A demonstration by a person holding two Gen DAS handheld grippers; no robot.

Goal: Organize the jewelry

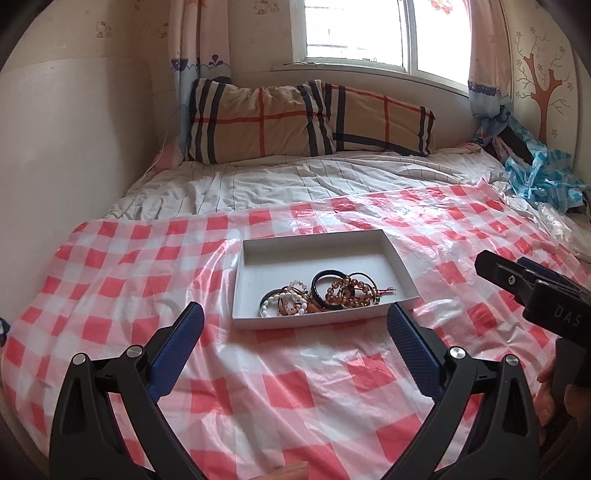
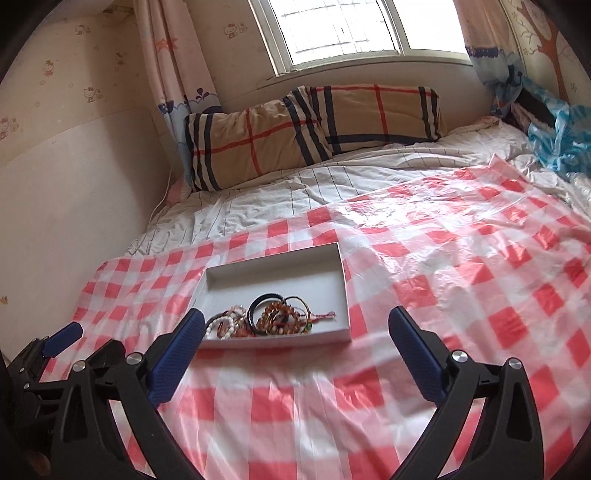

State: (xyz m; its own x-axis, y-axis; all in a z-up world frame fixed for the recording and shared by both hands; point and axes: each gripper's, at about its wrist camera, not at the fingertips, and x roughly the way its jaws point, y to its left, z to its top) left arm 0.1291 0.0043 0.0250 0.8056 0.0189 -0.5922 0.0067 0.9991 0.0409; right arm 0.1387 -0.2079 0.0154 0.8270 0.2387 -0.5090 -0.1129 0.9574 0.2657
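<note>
On bed, white box (image 1: 397,260) with bracelets (image 1: 321,293) is seen ahead of both tools, left tool (image 1: 295,317) and right tool (image 2: 297,325) spread wide, empty. Hand (image 1: 546,398) is shown only by left view. Checked plastic sheet (image 2: 443,258), pillows (image 2: 295,125), window (image 2: 332,29) are seen.

Both tongs hang wide apart above the checked plastic sheet (image 1: 295,387), nothing between their blue pads. Straight ahead of the left tongs (image 1: 295,321) sits the shallow white box (image 1: 255,258), bracelets (image 1: 325,291) heaped at its near end, far half bare. Right tongs (image 2: 297,325) have open sheet ahead to their right. Pillows (image 1: 258,122) block the far end.
</note>
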